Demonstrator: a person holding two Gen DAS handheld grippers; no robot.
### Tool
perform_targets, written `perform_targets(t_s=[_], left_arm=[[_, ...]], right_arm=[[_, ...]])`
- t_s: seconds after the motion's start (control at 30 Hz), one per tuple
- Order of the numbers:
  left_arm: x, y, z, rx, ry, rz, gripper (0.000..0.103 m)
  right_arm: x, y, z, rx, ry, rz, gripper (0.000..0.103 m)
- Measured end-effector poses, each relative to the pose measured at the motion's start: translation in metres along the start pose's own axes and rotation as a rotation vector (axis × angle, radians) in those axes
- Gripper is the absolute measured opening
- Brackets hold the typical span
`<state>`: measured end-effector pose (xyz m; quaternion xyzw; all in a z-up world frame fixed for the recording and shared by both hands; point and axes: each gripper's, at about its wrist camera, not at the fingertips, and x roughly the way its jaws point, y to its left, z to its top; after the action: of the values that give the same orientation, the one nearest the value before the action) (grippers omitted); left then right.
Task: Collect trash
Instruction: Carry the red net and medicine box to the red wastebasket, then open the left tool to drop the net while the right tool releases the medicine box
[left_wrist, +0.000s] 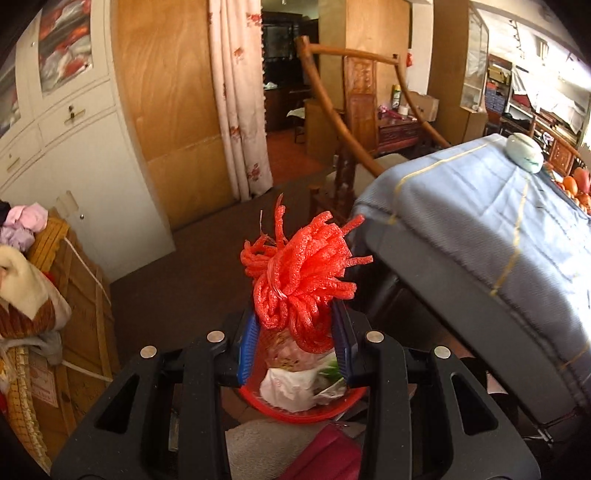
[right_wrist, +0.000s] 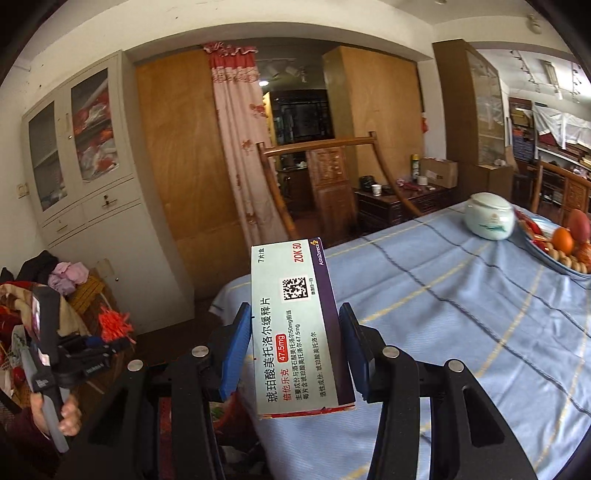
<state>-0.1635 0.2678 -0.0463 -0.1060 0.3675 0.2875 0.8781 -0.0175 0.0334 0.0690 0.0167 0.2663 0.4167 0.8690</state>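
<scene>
Left wrist view: left gripper (left_wrist: 297, 325), fingers clamped on red foam net (left_wrist: 301, 280), held directly above red basket (left_wrist: 343, 406) on floor beside desk (left_wrist: 480, 229). Basket already holds white plastic bag (left_wrist: 284, 384) and other wrappers. Judgement: lower net inside rim before release; light foam could bounce out.

Right wrist view: right gripper (right_wrist: 293, 354), fingers clamped on medicine box (right_wrist: 295, 325), held over desk edge. Left gripper and net visible far left. Box goes to basket next, likely. Lidded ceramic jar (right_wrist: 489, 218) and fruit plate (right_wrist: 546, 254) on desk, untouched.
</scene>
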Motion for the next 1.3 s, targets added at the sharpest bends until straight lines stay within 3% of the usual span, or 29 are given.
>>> perform_targets(t_s=[0.33, 0.53, 0.6, 0.67, 0.87, 0.97, 1.07, 1.17, 1.3], left_arm=[[0.044, 0.024, -0.018, -0.021, 0.066, -0.044, 0.038], [0.070, 0.024, -0.028, -0.016, 0.129, -0.091, 0.039], [0.076, 0.023, -0.030, -0.005, 0.146, -0.089, 0.043], [0.081, 0.023, -0.032, -0.010, 0.166, -0.098, 0.056], [0.088, 0.032, -0.033, -0.054, 0.189, -0.114, 0.080], [0.089, 0.035, -0.034, -0.068, 0.194, -0.115, 0.083], [0.088, 0.039, -0.034, -0.083, 0.185, -0.098, 0.085], [0.082, 0.052, -0.029, -0.136, 0.146, -0.030, 0.088], [0.080, 0.089, -0.025, -0.299, 0.129, 0.090, 0.090]], right_arm=[[0.065, 0.093, 0.007, -0.055, 0.075, 0.110, 0.048], [0.095, 0.118, -0.002, -0.053, 0.131, 0.136, 0.048], [0.103, 0.119, -0.006, -0.046, 0.154, 0.141, 0.048], [0.111, 0.119, -0.010, -0.041, 0.176, 0.142, 0.048], [0.127, 0.119, -0.021, -0.029, 0.220, 0.149, 0.048], [0.133, 0.118, -0.025, -0.024, 0.236, 0.156, 0.048], [0.137, 0.119, -0.029, -0.029, 0.248, 0.156, 0.048], [0.139, 0.121, -0.032, -0.036, 0.259, 0.156, 0.048], [0.140, 0.125, -0.037, -0.045, 0.271, 0.171, 0.048]])
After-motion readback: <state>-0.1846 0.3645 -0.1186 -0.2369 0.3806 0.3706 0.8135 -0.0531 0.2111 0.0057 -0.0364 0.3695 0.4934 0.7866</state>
